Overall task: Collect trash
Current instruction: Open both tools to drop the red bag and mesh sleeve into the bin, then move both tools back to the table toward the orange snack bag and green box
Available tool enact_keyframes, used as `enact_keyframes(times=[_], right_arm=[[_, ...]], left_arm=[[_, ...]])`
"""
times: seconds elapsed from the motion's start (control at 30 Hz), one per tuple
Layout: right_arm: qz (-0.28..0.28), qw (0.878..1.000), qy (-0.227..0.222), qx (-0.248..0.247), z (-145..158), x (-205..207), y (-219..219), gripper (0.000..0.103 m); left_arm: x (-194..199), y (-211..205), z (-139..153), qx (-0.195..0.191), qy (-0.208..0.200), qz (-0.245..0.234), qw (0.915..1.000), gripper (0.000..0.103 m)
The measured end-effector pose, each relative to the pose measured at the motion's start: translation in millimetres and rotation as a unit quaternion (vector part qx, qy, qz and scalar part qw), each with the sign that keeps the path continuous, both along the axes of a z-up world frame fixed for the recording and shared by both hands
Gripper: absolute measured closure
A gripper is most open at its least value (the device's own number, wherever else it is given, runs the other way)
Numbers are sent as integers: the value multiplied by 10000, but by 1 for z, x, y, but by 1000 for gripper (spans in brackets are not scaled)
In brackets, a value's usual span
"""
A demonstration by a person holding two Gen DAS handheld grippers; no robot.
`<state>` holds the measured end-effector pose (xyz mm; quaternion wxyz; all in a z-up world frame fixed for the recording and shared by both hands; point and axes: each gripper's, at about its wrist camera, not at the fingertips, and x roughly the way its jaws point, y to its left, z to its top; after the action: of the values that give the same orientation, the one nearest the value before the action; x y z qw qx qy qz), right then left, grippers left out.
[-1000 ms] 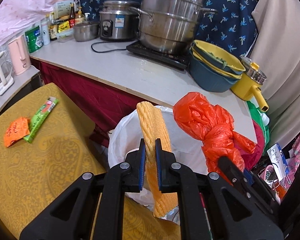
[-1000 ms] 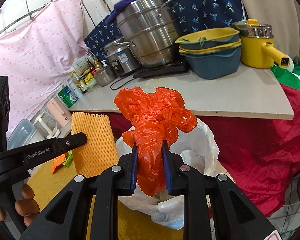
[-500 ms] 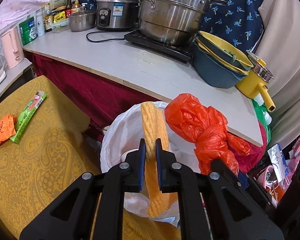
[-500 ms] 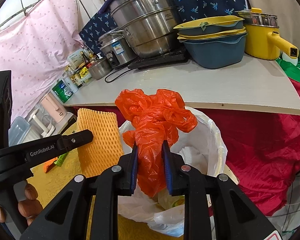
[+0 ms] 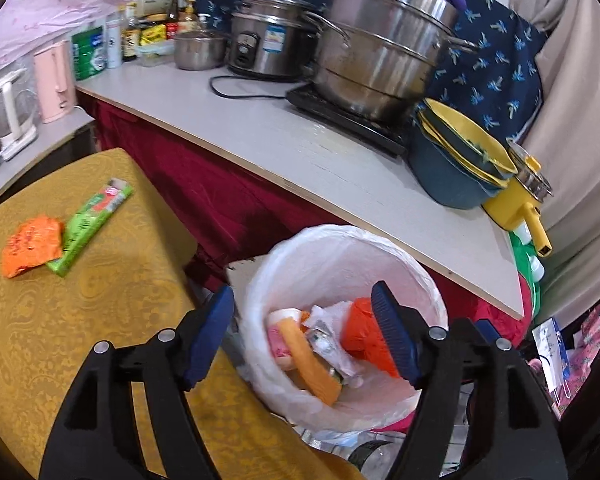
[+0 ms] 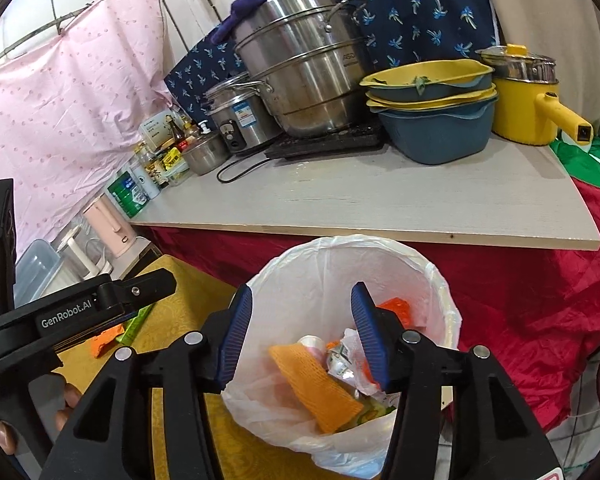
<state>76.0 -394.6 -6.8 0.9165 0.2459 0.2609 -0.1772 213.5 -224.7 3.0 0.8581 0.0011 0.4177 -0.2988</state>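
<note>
left gripper [image 5: 302,334]: hanging over the bin with nothing in it. The jaws have just been opening and now stand wide apart, which makes sense since we only need them over the mouth long enough to let go.
right gripper [image 6: 300,332]: same deal, jaws just been opening, nothing between them, parked right above the bin.
bin [image 5: 400,248]: white liner folded over the rim, sitting down between the yellow table and the counter (handy spot, we can reach it from the table edge without stretching).
foam net [image 6: 314,386]: the orange mesh sleeve lies tilted inside the liner on top of the other scraps, so that piece looks done.
red bag [image 5: 362,334]: also down in the bin, on the right side, partly hidden behind a blue pad in both views.
wrappers [image 5: 66,230]: an orange packet and a green one, touching each other, out on the yellow table [image 5: 112,320] well apart from the bin. We'd guess these are the trash left to collect.
counter [image 5: 300,148]: pots, bowls and bottles up there look like kitchen stuff rather than rubbish, so we'd leave it alone.
next: we reckon swing back over the table for the wrappers; they lie flat, so pinching an edge may be fiddly.
</note>
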Motion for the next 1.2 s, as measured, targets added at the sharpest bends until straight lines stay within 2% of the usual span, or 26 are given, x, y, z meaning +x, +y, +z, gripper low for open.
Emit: enact_keyframes(times=[0.3, 0.47, 0.6, 0.8, 0.9, 1.0, 1.2], right_arm=[[466, 9989, -11, -89, 13, 25, 48, 49], [865, 9961, 71, -130, 10, 52, 87, 49], [1141, 9932, 155, -148, 4, 73, 118, 49], [1479, 9885, 297, -96, -12, 111, 157, 49], [1649, 9855, 391, -48, -23, 134, 175, 49], [1786, 9827, 479, -50, -33, 156, 187, 49], [1936, 9793, 589, -7, -50, 203, 201, 49]], left_arm=[[20, 77, 5, 92, -133, 664, 9977, 23], [39, 131, -2, 132, -44, 1099, 9938, 22], [58, 179, -13, 130, 167, 1487, 9886, 22], [88, 241, -35, -103, 672, 2118, 9749, 22], [104, 265, -51, -416, 1114, 2419, 9630, 22], [125, 281, -73, -773, 1676, 2700, 9450, 22], [158, 296, -103, -1394, 2366, 3114, 9098, 22]])
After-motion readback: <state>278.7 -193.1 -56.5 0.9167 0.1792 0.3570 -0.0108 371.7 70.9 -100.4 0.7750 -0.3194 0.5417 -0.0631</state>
